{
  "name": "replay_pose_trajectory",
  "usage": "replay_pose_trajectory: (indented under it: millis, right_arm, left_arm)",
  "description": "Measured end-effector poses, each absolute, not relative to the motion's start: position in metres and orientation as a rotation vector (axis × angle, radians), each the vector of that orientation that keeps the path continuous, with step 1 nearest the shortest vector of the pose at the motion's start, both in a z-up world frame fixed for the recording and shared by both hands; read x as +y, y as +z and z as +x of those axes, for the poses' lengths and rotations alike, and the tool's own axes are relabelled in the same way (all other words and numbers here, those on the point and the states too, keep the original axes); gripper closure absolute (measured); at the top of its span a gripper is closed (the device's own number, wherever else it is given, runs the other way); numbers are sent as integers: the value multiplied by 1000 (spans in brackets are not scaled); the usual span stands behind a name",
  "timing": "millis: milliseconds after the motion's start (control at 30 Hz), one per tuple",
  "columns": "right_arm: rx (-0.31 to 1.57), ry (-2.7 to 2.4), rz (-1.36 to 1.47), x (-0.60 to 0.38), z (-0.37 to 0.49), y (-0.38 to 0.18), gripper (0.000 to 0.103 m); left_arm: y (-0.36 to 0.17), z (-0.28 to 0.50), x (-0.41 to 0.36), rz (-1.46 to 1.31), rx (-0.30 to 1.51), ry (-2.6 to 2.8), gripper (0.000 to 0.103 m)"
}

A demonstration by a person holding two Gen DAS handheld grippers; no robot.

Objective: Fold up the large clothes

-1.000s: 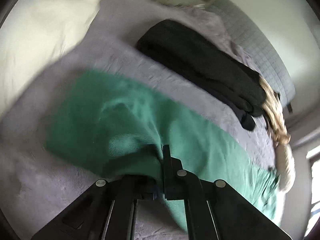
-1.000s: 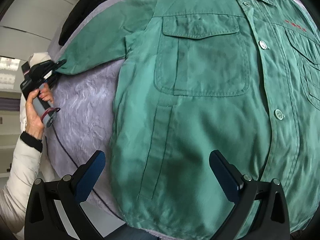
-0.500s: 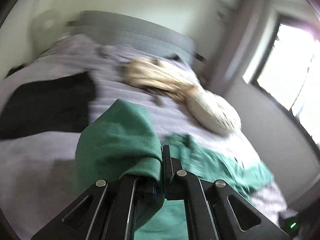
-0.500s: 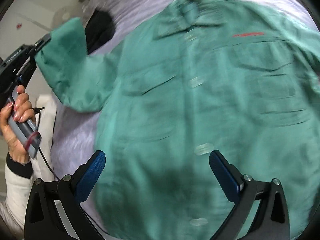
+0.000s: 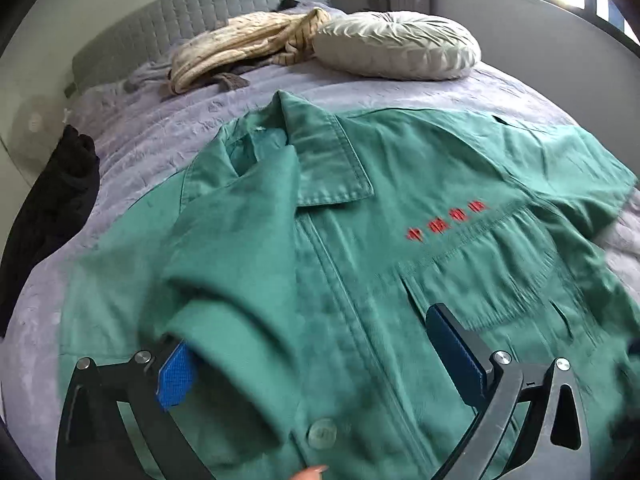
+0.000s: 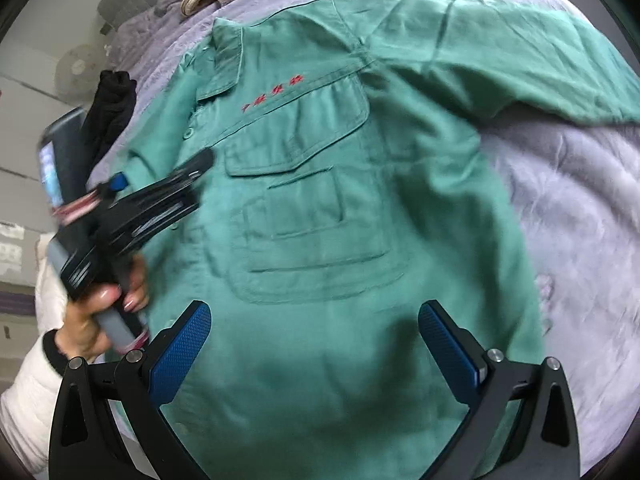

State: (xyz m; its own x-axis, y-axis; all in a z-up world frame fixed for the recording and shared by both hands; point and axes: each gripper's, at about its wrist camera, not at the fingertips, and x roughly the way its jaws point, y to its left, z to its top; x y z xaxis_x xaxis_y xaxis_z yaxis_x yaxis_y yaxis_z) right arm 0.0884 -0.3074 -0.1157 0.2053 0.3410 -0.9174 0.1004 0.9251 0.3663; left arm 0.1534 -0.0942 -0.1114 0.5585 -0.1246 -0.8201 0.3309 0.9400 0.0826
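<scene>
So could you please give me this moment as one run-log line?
left gripper: open | right gripper: open | green shirt: flat on bed, one sleeve folded across front

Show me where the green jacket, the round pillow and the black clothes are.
green jacket (image 5: 360, 280), left wrist view, on the button placket at mid-chest.
round pillow (image 5: 396, 46), left wrist view, on its pleated top face.
black clothes (image 5: 52, 208), left wrist view, on the middle of the dark pile.
</scene>
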Motion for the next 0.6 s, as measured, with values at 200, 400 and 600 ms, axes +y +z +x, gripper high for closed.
replay_pose_trajectory:
  millis: [200,400,600]
  right_arm:
    - [1283,235,221,-272,124,-94,0]
    - [1113,328,-167,-146,169,-77,0]
    - [963,205,-676,-48,198,-134,9]
  left_arm:
    - [-83,124,-2,166,904,-99,0]
    - [-111,133,110,65,990,214,0]
    - [-164,134,133,4,1107,234,0]
